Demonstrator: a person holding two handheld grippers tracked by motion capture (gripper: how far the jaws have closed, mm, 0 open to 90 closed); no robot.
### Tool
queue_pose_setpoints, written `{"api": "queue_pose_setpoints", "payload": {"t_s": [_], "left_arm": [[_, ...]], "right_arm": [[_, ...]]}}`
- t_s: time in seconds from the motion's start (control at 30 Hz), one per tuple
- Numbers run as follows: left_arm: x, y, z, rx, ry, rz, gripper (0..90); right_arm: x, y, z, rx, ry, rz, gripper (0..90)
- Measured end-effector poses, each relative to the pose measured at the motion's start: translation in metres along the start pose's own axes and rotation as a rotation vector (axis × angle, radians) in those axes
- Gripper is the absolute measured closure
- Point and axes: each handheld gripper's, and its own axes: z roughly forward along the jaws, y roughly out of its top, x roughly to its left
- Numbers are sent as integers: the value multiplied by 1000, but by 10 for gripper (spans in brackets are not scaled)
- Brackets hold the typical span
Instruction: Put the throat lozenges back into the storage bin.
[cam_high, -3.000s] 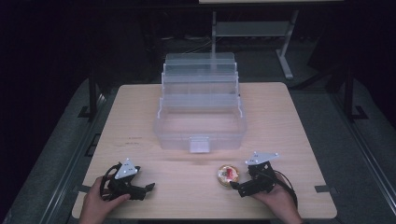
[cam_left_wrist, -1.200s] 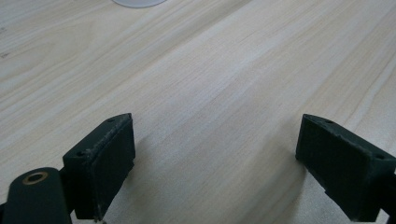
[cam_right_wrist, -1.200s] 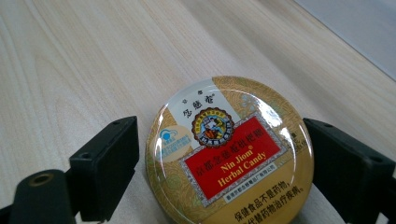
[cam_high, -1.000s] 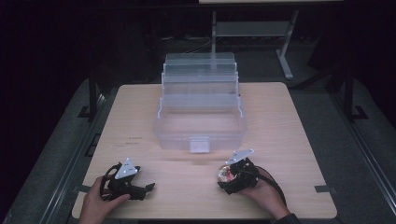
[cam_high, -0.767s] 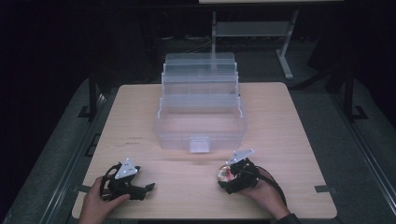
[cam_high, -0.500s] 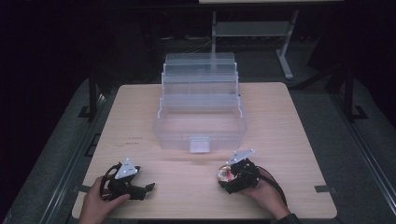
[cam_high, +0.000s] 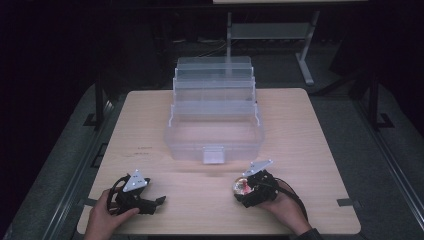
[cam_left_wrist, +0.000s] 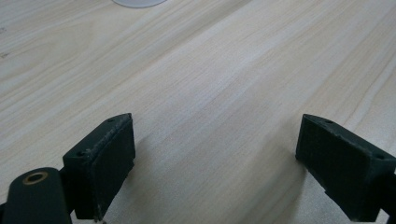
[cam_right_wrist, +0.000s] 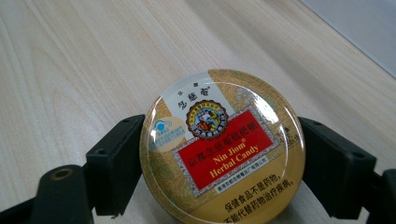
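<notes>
Nearest, at the table's (cam_high: 310, 130) front edge, the right gripper (cam_high: 246, 189) had just closed its jaws on the round candy tin (cam_right_wrist: 222, 148), both pads pressing its rim as it lay flat on the wood. Off to its left, the left gripper (cam_high: 155, 202) rested with jaws spread wide around nothing. Farther back stood the clear tiered box (cam_high: 215, 112), open, well apart from both.
</notes>
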Motion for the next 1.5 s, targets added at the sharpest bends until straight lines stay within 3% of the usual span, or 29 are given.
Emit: {"api": "queue_pose_setpoints", "payload": {"t_s": [1.5], "left_arm": [[0,0,0,0,0,0,110]], "right_arm": [[-13,-7,-27,-11,-29,7,197]]}}
